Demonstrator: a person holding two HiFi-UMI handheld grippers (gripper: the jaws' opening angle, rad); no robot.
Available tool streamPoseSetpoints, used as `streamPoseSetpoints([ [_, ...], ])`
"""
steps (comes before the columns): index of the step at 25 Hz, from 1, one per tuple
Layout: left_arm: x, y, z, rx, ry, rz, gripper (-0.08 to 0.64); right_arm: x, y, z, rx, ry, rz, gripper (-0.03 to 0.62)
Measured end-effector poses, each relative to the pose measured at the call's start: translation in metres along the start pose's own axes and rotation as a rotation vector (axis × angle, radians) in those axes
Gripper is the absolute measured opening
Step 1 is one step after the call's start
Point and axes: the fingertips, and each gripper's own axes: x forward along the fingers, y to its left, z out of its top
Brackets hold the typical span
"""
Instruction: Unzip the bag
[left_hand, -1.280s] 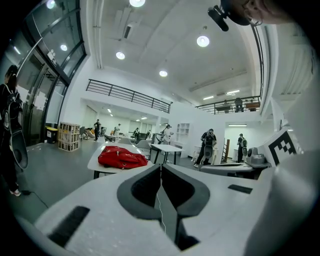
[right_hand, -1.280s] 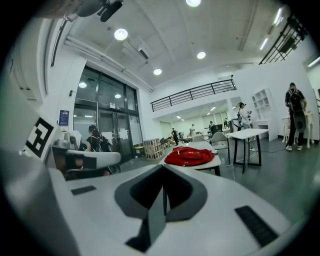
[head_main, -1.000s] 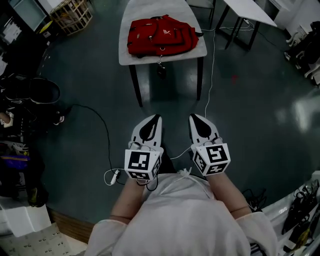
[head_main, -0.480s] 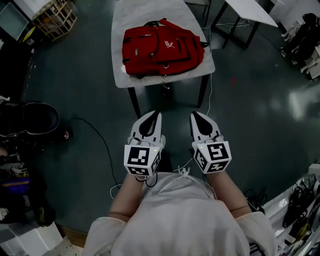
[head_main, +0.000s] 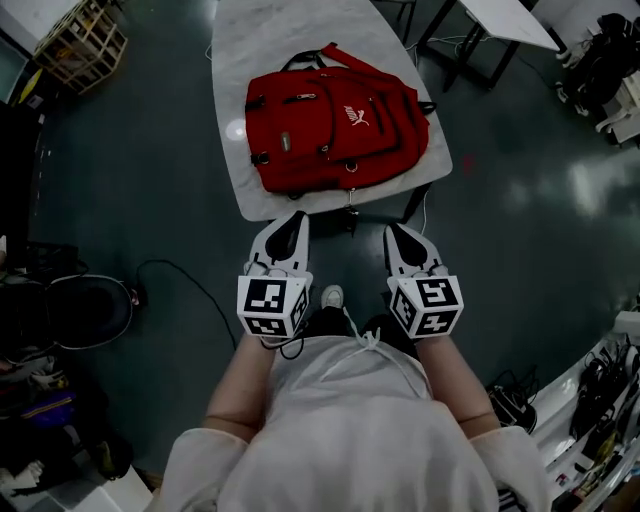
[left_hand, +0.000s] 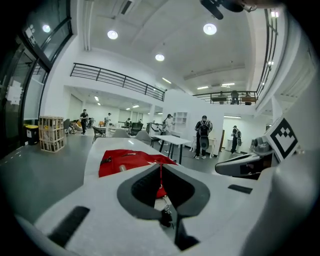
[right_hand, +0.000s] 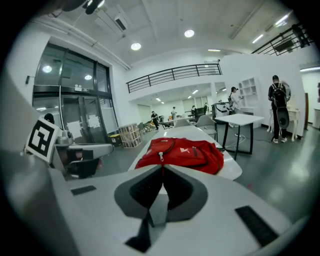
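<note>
A red backpack (head_main: 335, 130) lies flat on a pale table (head_main: 232, 170), its zips closed as far as I can see. My left gripper (head_main: 297, 216) and right gripper (head_main: 392, 229) are held side by side just short of the table's near edge, both shut and empty. In the left gripper view the bag (left_hand: 127, 160) lies beyond the closed left gripper (left_hand: 161, 164). The right gripper view shows the bag (right_hand: 182, 152) ahead of the right gripper (right_hand: 162, 167), a zip pull on its top.
A strap end (head_main: 350, 216) hangs off the table's near edge between the grippers. A black cable (head_main: 190, 285) runs over the dark floor at left, near dark clutter (head_main: 70, 310). A wooden crate (head_main: 80, 35) and another table (head_main: 510, 18) stand farther off.
The table and bag have come nearer and grown larger in the head view. Both grippers stay shut, side by side, now close to the table's edge.
</note>
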Motion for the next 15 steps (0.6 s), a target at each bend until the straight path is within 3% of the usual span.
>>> streamPoseSetpoints([
  [9, 0.058, 0.038, -0.061, -0.157, 0.126, 0.007, 0.025, 0.081, -0.016, -0.027, -0.024, 0.137, -0.025, 0.029],
  [15, 0.095, 0.049, -0.092, -0.159, 0.176, 0.034, 0.025, 0.132, -0.019, -0.066, 0.006, 0.282, 0.028, 0.030],
])
